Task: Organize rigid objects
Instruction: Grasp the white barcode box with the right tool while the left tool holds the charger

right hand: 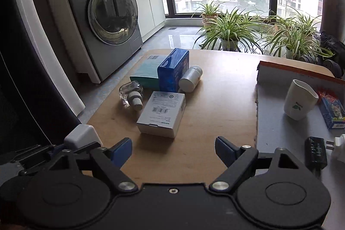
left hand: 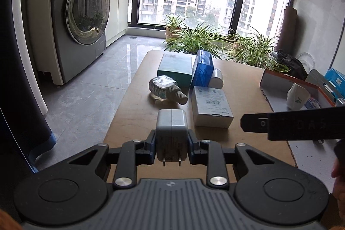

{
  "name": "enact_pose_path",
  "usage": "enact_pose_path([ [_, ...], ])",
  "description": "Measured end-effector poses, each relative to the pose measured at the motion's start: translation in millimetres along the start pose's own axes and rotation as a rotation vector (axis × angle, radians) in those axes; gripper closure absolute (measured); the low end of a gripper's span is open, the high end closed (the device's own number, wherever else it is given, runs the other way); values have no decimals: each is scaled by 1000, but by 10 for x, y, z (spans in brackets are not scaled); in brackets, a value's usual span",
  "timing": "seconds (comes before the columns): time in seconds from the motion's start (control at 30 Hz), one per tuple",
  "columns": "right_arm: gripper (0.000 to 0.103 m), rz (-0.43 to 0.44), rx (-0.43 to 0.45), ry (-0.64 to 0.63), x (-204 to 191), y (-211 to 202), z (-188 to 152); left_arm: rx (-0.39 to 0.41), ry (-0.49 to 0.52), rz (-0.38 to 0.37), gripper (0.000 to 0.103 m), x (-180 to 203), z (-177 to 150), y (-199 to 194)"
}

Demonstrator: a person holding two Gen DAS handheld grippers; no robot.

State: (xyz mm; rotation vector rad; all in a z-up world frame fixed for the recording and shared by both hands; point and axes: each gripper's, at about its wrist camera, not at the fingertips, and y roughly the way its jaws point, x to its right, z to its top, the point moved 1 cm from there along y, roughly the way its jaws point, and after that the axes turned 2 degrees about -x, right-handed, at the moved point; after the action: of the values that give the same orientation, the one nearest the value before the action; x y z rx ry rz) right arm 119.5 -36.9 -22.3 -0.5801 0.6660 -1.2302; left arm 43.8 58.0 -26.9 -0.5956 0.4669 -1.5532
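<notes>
The left gripper point(left hand: 171, 144) was squeezed shut on a white plug point(left hand: 171, 133), holding it up over the near edge of the table point(left hand: 133, 113). Its two metal pins pointed back at the camera. The grip was only on the smooth sides, so the plug could slip and drop off the table edge if it got bumped.

Just past the plug lay a little bottle point(left hand: 165, 88) on its side. It could roll if knocked. To the right of the plug sat a white box point(left hand: 210, 106).

Farther right of the plug, the right gripper point(right hand: 173, 151) was wide open and held nothing. Right of that was the tray point(right hand: 280, 128) with a cup point(right hand: 298, 99) in it. Swinging the plug over could tip that cup.
</notes>
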Motion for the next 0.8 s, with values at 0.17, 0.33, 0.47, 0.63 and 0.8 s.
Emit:
enact_pose_path([
  [0.17, 4, -30, -61, 45, -96, 491, 212, 19, -29, 2, 74, -175, 135, 58],
  [0.33, 4, -87, -100, 11, -187, 812, 318, 26, -29, -10, 74, -226, 128, 155],
  [0.47, 25, -59, -121, 38, -162, 929, 325, 7, -66, -40, 74, -267, 107, 242],
  [0.63, 32, -79, -88, 2, -161, 773, 278, 9, -55, -48, 74, -258, 97, 261],
  [0.8, 32, -94, -33, -2, -27, 330, 144, 0, -53, -57, 74, -236, 76, 201],
])
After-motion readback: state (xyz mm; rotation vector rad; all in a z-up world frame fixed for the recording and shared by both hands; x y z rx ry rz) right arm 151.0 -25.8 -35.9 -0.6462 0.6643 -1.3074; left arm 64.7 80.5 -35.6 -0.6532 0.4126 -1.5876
